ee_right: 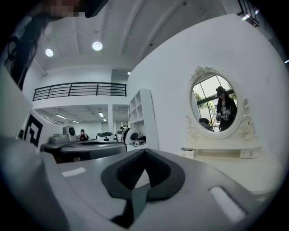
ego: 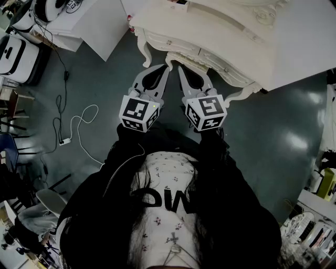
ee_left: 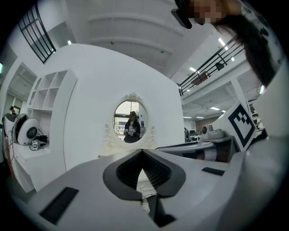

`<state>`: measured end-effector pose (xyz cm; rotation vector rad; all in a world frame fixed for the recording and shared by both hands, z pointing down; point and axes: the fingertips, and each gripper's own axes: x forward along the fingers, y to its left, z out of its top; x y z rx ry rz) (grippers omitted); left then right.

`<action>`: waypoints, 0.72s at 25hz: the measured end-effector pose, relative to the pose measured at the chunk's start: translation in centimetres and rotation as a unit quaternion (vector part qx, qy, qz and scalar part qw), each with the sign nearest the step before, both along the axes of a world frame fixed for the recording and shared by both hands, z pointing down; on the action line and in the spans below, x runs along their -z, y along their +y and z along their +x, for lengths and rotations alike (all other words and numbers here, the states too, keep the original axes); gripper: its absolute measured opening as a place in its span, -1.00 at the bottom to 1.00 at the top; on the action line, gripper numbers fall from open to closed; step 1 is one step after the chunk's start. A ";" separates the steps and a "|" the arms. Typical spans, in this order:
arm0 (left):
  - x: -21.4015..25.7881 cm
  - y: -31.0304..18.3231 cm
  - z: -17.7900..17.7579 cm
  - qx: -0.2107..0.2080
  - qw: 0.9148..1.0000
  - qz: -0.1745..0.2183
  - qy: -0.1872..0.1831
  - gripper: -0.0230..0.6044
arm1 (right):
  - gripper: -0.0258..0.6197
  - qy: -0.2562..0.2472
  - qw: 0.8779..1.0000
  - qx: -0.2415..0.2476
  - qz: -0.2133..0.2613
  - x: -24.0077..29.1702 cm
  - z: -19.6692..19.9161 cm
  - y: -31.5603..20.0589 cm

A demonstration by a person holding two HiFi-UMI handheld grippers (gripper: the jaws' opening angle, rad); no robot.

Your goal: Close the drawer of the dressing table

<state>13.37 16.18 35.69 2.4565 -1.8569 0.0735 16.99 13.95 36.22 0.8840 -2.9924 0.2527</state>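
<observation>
My left gripper point(ego: 166, 69) and right gripper point(ego: 181, 70) have jaws together, holding nothing, just before the dressing table point(ego: 226, 31). Its drawer point(ego: 202, 57) looks flush, so probably little is left.

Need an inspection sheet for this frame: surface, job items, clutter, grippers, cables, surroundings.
Surface: dressing table, pale top, mostly bare.
Job's things: front drawers with knobs; none shows clearly pulled out, cannot tell for sure. Oval mirror upright at the back.
Clutter: small box-like item on the top; too small to identify.
Grippers: left gripper and right gripper side by side, tips near the table front, contact unclear; both jaws together, nothing between them.
Cables: white cable looped on the floor to a power strip; black cable beside the appliances.
Surroundings: dark floor; white appliances at left; shelf unit.
</observation>
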 end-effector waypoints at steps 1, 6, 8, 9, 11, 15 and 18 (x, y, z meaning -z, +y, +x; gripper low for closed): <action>-0.1 -0.1 -0.1 0.001 1.000 0.000 0.000 -0.93 | -0.92 0.001 1.000 0.001 0.000 -0.1 -0.1 -0.1; -0.2 -0.3 -0.6 0.009 1.000 -0.001 0.003 -0.93 | -0.92 -0.001 1.000 0.010 -0.004 -0.5 -0.6 -0.4; -0.3 -0.6 -0.9 0.011 1.000 -0.003 0.005 -0.93 | -0.92 -0.006 1.000 0.014 -0.007 -0.6 -0.9 -0.6; -0.5 -0.8 -1.1 0.012 1.000 -0.004 0.006 -0.93 | -0.92 -0.006 1.000 0.017 -0.009 -0.7 -1.2 -0.7; -0.8 -1.1 -1.6 0.016 1.000 -0.007 0.010 -0.93 | -0.92 -0.003 1.000 0.020 -0.012 -1.1 -1.6 -1.0; -1.6 -2.7 -2.8 0.019 1.000 -0.014 0.015 -0.93 | -0.92 0.003 0.999 0.022 -0.023 -2.0 -2.5 -2.4; -2.0 -4.6 -4.0 0.014 1.000 -0.017 0.014 -0.93 | -0.92 0.006 0.999 0.017 -0.029 -2.4 -3.5 -4.2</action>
